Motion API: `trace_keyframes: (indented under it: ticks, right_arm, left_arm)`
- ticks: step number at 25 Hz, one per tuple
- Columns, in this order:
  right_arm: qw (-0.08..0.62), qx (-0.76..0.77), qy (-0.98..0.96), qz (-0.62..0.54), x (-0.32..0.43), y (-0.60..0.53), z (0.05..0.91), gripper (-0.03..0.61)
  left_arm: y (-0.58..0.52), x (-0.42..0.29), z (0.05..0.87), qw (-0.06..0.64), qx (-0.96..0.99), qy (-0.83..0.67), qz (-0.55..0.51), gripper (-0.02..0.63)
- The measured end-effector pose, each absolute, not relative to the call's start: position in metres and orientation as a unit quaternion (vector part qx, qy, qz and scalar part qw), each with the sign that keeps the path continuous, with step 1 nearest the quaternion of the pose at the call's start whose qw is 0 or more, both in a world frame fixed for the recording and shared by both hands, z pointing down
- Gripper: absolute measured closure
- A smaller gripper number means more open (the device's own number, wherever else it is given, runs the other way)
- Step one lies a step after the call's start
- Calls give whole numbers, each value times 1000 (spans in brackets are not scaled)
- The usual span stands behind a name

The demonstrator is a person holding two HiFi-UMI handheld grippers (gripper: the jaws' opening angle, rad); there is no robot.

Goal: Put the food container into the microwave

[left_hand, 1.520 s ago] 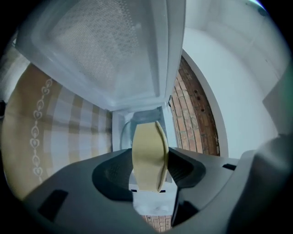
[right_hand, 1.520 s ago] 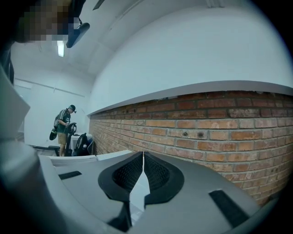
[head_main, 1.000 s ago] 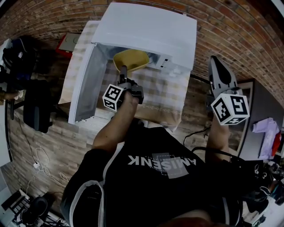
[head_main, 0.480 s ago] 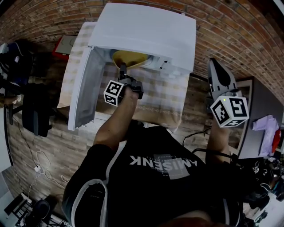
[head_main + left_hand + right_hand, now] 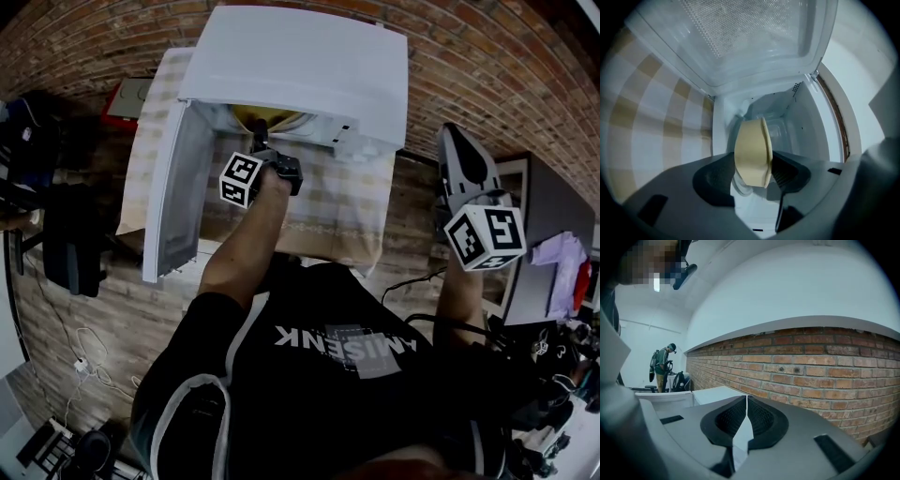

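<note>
Left gripper view: the container (image 5: 750,145) is clamped by the left gripper (image 5: 754,180) within the microwave (image 5: 804,112) mouth, the cavity lying straight ahead; the right gripper (image 5: 746,420) is held closed, empty, aside.

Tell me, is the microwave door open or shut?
Open. The door stands swung out to one side, and the left gripper view looks past the yellow container straight into the white inside of the microwave.

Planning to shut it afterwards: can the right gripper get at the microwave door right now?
Probably not easily: the door hangs open on the far left, and the left gripper, holding the container, crosses the way.
</note>
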State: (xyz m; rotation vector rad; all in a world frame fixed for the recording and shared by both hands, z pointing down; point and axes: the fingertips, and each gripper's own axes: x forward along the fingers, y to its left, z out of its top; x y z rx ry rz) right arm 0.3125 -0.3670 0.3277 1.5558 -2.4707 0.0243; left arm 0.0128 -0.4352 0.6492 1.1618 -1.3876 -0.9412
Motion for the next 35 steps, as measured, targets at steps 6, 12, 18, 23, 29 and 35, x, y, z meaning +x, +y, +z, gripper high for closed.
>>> trace_keyframes:
  ticks: [6, 12, 18, 23, 29, 35]
  right_arm:
    - [117, 517, -848, -3, 302, -356, 326, 535]
    - [116, 516, -848, -5, 295, -350, 319, 535]
    - [110, 522, -846, -7, 296, -343, 314, 535]
    - [106, 525, -845, -7, 296, -340, 311, 535]
    - [104, 523, -846, -9, 294, -339, 310, 535]
    - [100, 524, -846, -7, 294, -340, 310, 535]
  left_arm:
    - [-437, 13, 652, 520, 513, -583, -356, 377]
    - [-435, 14, 648, 515, 540, -575, -335, 291]
    - [-426, 20, 646, 511, 576, -572, -284, 250]
    - [-408, 17, 653, 506, 576, -591, -250, 250]
    - [-414, 18, 651, 502, 592, -585, -236, 250]
    - [-432, 36, 641, 500, 628, -558, -211, 241]
